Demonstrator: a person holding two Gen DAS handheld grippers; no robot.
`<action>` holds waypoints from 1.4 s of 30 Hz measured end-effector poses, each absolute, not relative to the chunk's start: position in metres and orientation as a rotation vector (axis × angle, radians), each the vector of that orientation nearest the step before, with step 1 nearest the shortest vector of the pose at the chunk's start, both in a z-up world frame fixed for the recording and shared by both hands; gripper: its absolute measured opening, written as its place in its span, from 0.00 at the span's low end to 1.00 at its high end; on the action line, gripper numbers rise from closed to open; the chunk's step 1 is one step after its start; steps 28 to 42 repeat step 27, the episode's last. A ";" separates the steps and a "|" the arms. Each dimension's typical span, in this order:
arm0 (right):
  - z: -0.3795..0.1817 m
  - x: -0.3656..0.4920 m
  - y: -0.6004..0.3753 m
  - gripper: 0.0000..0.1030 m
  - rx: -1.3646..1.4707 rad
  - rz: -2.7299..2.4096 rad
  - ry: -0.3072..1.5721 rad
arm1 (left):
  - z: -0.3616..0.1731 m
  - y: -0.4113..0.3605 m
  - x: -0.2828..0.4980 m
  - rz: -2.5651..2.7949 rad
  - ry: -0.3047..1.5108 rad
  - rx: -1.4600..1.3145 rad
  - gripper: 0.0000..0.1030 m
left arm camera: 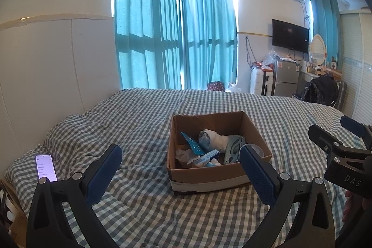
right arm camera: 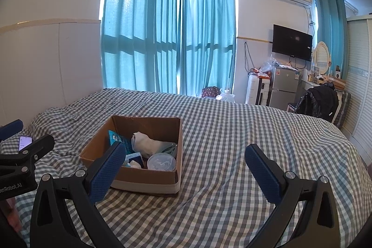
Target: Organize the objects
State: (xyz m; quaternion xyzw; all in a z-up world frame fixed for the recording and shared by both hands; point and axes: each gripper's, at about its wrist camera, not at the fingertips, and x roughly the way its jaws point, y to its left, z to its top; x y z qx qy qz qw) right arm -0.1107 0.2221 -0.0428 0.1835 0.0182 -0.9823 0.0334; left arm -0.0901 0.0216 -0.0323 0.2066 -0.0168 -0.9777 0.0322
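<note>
An open cardboard box (left arm camera: 209, 180) sits on the checked bed; it also shows in the right wrist view (right arm camera: 148, 183). Inside lie a white sock (left arm camera: 215, 140), a teal packet (left arm camera: 193, 143), a pale green plastic piece (left arm camera: 233, 149), a clear round lid (right arm camera: 162, 162) and small blue-white packs (left arm camera: 207, 158). My left gripper (left arm camera: 180, 158) is open and empty, held above the bed just before the box. My right gripper (right arm camera: 183, 157) is open and empty, to the right of the box; it also shows in the left wrist view (left arm camera: 334, 131).
A lit phone (left arm camera: 45, 167) lies on the bed at the left, near the padded headboard (left arm camera: 46, 66). Teal curtains (left arm camera: 174, 38), a suitcase (left arm camera: 261, 80), a small fridge (left arm camera: 284, 76), a TV (left arm camera: 290, 35) and a chair with a black jacket (left arm camera: 322, 91) stand beyond the bed.
</note>
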 end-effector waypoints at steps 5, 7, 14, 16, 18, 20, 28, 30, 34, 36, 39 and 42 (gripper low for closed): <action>-0.043 -0.110 0.222 1.00 0.568 -3.021 0.057 | -0.032 0.020 -0.090 -3.013 -0.052 0.642 1.00; -0.043 -0.110 0.222 1.00 0.569 -3.021 0.057 | -0.032 0.019 -0.090 -3.011 -0.052 0.647 1.00; -0.043 -0.110 0.219 1.00 0.573 -3.018 0.062 | -0.034 0.017 -0.089 -3.007 -0.046 0.650 1.00; -0.044 -0.110 0.218 1.00 0.573 -3.016 0.061 | -0.034 0.017 -0.089 -3.003 -0.043 0.648 1.00; -0.044 -0.110 0.218 1.00 0.575 -3.015 0.060 | -0.034 0.016 -0.089 -3.003 -0.043 0.650 1.00; -0.044 -0.110 0.218 1.00 0.574 -3.015 0.059 | -0.035 0.016 -0.090 -3.002 -0.042 0.654 1.00; -0.045 -0.111 0.217 1.00 0.581 -3.014 0.059 | -0.038 0.015 -0.090 -2.999 -0.029 0.662 1.00; -0.045 -0.111 0.217 1.00 0.581 -3.014 0.059 | -0.038 0.015 -0.090 -2.999 -0.029 0.662 1.00; -0.045 -0.111 0.217 1.00 0.581 -3.014 0.059 | -0.038 0.015 -0.090 -2.999 -0.029 0.662 1.00; -0.045 -0.111 0.217 1.00 0.581 -3.014 0.059 | -0.038 0.015 -0.090 -2.999 -0.029 0.662 1.00; -0.045 -0.111 0.217 1.00 0.581 -3.014 0.059 | -0.038 0.015 -0.090 -2.999 -0.029 0.662 1.00; -0.045 -0.111 0.217 1.00 0.581 -3.014 0.059 | -0.038 0.015 -0.090 -2.999 -0.029 0.662 1.00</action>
